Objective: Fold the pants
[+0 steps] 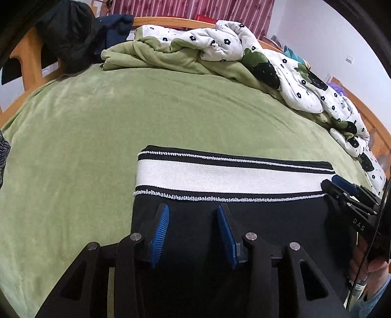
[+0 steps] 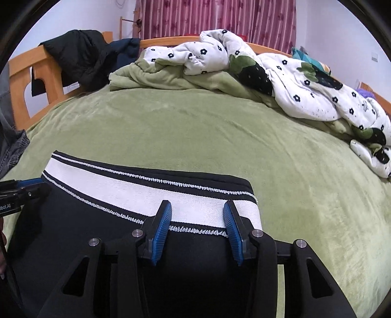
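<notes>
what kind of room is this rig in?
A bedroom, most likely: a bed with a wooden bed frame, a green blanket spread over it, a rumpled floral quilt, and pink curtains behind.

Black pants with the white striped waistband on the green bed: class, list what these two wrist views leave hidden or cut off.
- Black pants with white striped waistband: legs and hems, both views; covered by the tongs' black frames and cut by the bottom edge, so the fold state is unknown.
- Right tongs, left view: tips overlap, gap unreadable.
- Left tongs, right view: cut by the left edge.
- Grey garment, right view: mostly out of frame.
</notes>
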{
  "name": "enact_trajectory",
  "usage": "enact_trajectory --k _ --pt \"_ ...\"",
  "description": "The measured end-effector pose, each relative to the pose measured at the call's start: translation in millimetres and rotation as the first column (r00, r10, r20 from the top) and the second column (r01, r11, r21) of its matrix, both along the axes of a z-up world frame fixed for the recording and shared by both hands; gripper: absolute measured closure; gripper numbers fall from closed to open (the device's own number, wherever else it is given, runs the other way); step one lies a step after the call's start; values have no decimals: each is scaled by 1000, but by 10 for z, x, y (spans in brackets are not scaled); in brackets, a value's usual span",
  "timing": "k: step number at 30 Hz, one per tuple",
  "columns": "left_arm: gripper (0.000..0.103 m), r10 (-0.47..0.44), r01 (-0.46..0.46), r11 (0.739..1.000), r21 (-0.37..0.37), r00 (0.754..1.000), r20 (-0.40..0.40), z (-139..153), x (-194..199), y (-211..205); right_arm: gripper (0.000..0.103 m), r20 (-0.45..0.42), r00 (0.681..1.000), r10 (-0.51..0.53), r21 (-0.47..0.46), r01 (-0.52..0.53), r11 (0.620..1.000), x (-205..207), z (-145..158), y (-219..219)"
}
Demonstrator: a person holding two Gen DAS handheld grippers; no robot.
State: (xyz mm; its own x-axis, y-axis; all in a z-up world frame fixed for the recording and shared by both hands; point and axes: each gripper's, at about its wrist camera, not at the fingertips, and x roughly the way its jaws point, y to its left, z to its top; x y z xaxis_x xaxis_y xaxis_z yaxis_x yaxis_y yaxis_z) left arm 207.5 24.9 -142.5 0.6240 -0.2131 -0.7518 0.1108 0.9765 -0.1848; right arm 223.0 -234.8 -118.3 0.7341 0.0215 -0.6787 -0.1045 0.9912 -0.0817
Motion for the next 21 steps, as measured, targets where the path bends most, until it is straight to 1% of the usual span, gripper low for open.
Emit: enact_trajectory --k 3,8,17,21 --pt "61 -1 1 1000 19 1000 3 7 -13 -21 60 2 1000 -1 8 1 1000 -16 -4 -23" --pt "58 -7 7 1000 27 1000 -6 1 -41 -36 60 8 1000 0 24 -1 1000 -36 5 -41" --pt "55 -11 11 1000 24 1000 -27 -10 -99 -55 60 -2 1000 0 40 0 999 -84 29 -76" --pt "54 -8 8 1000 5 999 -45 -12 -185 -56 58 -24 1000 -5 82 7 997 -186 44 -104"
